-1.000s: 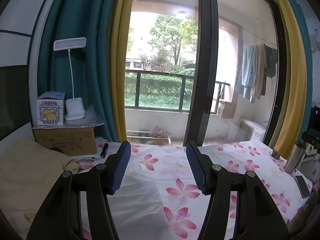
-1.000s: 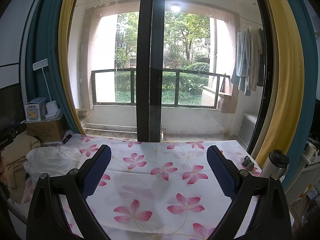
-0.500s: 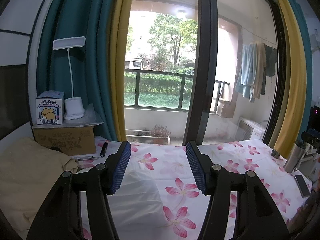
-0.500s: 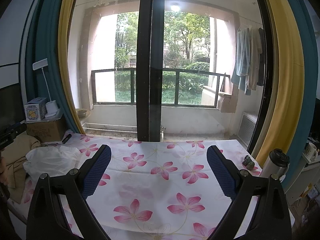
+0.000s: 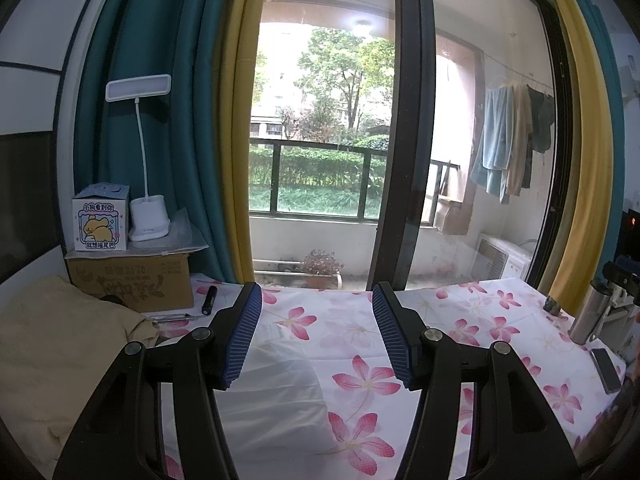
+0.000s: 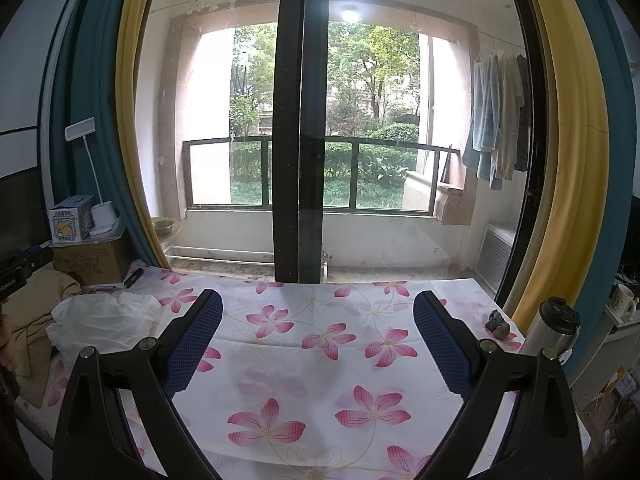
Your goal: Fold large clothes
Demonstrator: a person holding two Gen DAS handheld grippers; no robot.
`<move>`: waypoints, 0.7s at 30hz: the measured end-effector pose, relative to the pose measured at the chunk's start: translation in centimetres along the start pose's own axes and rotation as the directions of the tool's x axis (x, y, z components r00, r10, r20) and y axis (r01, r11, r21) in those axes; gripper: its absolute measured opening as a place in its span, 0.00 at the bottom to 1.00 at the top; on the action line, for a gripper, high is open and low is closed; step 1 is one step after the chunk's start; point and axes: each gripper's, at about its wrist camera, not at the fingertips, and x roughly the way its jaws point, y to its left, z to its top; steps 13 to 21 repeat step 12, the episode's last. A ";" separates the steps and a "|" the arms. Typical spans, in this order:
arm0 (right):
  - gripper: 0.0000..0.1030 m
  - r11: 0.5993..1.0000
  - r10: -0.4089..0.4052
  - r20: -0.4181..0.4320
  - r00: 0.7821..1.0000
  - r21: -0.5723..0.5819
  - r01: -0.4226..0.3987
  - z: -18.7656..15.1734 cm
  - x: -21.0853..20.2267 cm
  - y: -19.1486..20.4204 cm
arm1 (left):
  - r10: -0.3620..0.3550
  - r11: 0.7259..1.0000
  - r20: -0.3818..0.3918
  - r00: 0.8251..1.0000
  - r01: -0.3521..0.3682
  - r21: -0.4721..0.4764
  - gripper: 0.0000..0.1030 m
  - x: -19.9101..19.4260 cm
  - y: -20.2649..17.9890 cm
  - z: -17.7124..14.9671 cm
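The white garment [image 6: 102, 322] is lying crumpled at the left end of the flowered table cover [image 6: 320, 344], so no clear long axis is showing. The left gripper [image 5: 317, 334] is hovering just above it with jaws wide and nothing between them. The right gripper [image 6: 318, 340] is standing wide and empty, with the garment well off to its left.

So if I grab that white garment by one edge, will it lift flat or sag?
The white garment will probably sag: it lies in a crumpled heap with soft folds, so it looks floppy. It seems thin and light. It may drag across the flowered sheet and bunch it.
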 end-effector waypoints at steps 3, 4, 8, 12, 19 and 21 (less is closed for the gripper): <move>0.93 1.000 0.000 -0.001 1.000 -0.001 0.000 0.0 0.1 0.0 | -0.003 1.000 -0.003 1.000 0.003 0.003 0.59 0.1 0.0 0.0; 0.93 1.000 0.000 -0.001 1.000 -0.001 0.000 0.0 0.1 0.0 | -0.005 1.000 -0.005 1.000 0.005 0.004 0.59 0.1 0.0 0.0; 0.93 1.000 0.000 -0.005 1.000 0.001 0.000 0.0 0.3 0.1 | -0.007 1.000 -0.010 1.000 0.007 0.007 0.59 0.3 0.2 0.0; 0.93 1.000 -0.001 -0.014 1.000 0.003 0.001 -0.1 0.8 0.1 | -0.012 1.000 -0.022 1.000 0.012 0.009 0.59 0.7 0.4 -0.1; 0.93 1.000 -0.001 -0.014 1.000 0.003 0.001 -0.1 0.8 0.1 | -0.012 1.000 -0.022 1.000 0.012 0.009 0.59 0.7 0.4 -0.1; 0.93 1.000 -0.001 -0.014 1.000 0.003 0.001 -0.1 0.8 0.1 | -0.012 1.000 -0.022 1.000 0.012 0.009 0.59 0.7 0.4 -0.1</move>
